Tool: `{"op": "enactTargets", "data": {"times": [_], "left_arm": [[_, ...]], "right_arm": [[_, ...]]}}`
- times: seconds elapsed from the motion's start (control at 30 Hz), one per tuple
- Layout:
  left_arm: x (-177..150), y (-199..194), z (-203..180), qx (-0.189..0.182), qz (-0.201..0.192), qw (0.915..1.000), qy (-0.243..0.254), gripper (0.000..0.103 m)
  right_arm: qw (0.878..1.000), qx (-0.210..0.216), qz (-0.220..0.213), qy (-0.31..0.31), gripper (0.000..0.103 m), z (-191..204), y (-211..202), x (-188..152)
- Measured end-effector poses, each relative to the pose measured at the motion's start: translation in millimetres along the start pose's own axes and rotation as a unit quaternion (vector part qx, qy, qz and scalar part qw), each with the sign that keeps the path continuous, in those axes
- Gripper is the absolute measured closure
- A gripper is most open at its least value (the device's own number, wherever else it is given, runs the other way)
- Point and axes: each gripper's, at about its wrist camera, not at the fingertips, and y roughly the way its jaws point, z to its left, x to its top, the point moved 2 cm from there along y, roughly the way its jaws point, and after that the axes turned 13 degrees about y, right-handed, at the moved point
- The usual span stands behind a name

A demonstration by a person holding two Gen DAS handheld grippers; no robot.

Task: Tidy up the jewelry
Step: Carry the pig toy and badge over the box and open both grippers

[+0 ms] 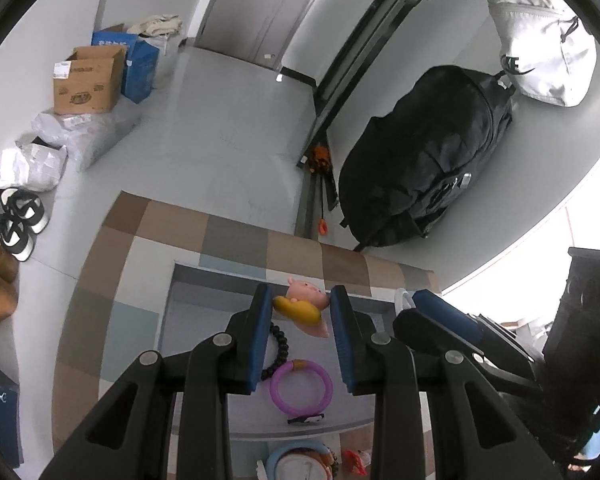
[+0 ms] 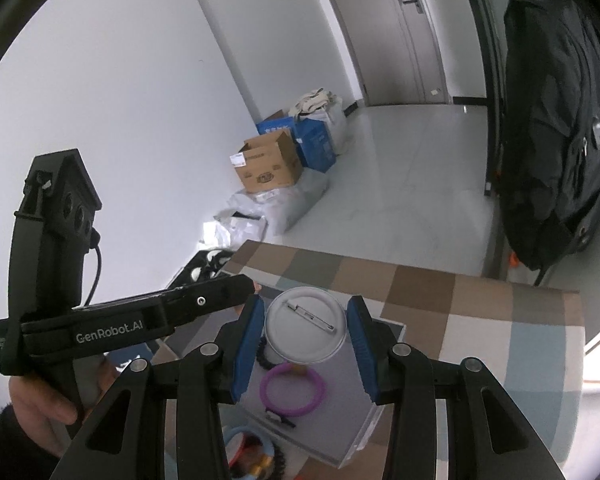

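Left gripper (image 1: 300,304) grasps a pink-and-yellow pig charm (image 1: 303,307) between its blue pads, above the grey tray (image 1: 196,320). Right gripper (image 2: 306,324) grasps a round white pin badge (image 2: 305,325), pin side up, over the same tray. In the left wrist view, a purple ring bracelet (image 1: 301,387) lies on the tray floor at 6 o'clock from the charm, and a black bead bracelet (image 1: 280,350) lies at 10 o'clock from the ring. The tray rests on a checkered cloth (image 1: 236,236)
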Motion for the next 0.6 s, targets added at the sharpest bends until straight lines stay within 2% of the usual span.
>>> {"op": "enactTargets", "data": {"times": [0.2, 0.43, 0.6], "left_arm": [[-0.1, 12.5, -0.5, -0.01, 0.021, 0.9997, -0.005, 0.079], [2.6, 16.0, -2.6, -0.025, 0.027, 0.9993, -0.003, 0.079], [5.5, 13.4, -1.3, -0.036, 0.023, 0.999, -0.01, 0.077]], "right_arm": [[1.0, 0.002, 0.011, 0.011, 0.061, -9.5, 3.2, 0.8], [1.0, 0.005, 0.017, 0.01, 0.061, -7.3, 8.2, 2.3], [1.0, 0.0, 0.003, 0.008, 0.059, -10.0, 3.3, 2.7]]}}
